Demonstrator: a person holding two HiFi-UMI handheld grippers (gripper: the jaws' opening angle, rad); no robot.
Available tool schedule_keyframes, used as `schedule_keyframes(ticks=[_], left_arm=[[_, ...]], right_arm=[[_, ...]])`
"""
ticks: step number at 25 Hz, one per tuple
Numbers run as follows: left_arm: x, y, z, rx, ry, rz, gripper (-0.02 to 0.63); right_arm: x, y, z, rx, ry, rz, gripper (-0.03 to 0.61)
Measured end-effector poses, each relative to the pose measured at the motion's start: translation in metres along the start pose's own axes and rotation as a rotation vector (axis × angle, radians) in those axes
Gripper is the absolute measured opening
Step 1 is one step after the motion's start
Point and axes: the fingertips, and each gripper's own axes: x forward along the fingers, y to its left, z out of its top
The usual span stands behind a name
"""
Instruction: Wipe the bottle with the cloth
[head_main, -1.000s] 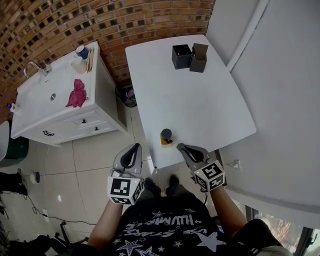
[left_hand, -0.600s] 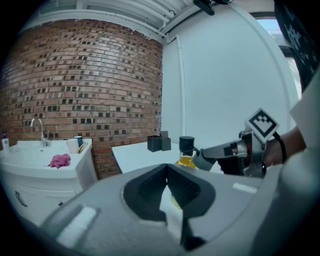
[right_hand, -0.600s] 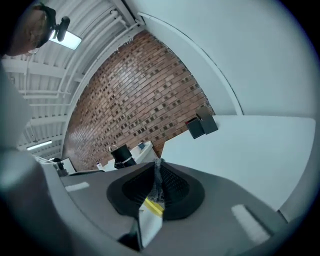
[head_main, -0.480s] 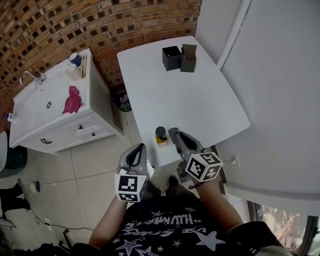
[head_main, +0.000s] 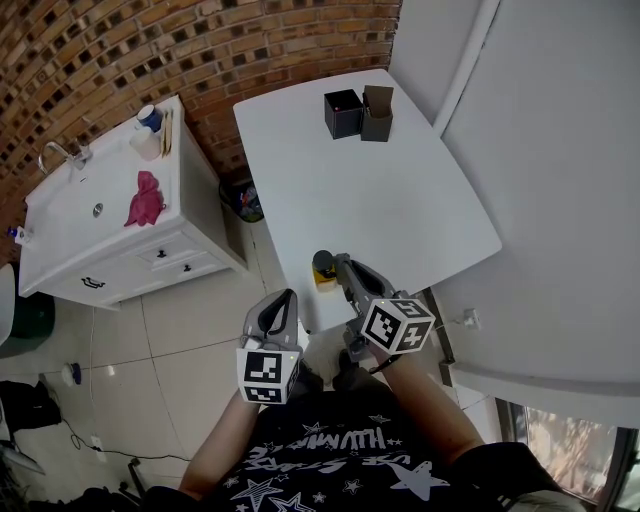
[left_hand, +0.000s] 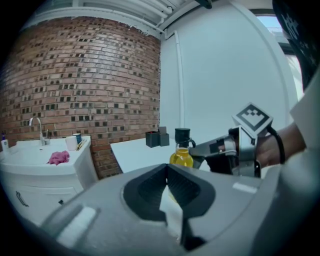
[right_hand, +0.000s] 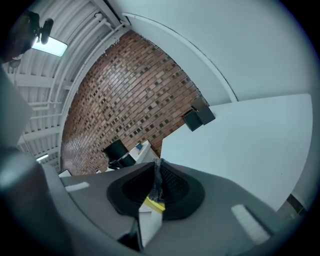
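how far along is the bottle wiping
Nothing looks done yet. The pink cloth lies on the sink counter, away from both tools. In hand: nothing; the left tool and right tool are shut and empty, the right one's tip beside the bottle at the edge of the table. Left: fetch cloth, wipe bottle.

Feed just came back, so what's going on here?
A person holds a gripper in each hand at the near corner of the white table. The right gripper, jaws together, sits beside the bottle of yellow liquid without gripping it. The left gripper is shut and empty. The pink cloth lies untouched on the sink counter.
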Motion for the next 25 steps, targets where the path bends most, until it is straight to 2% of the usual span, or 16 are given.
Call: schedule_keyframes(ticks=[10, 25], left_arm=[[0.000, 0.003, -0.006, -0.010, 0.021, -0.001, 0.005], [0.004, 0.001, -0.012, -0.023, 0.042, 0.003, 0.005]], right_arm=[[0.012, -0.026, -0.033, 0.079, 0.072, -0.050, 0.037], [0.031, -0.057, -0.072, 0.077, 0.202, -0.105, 0.037]])
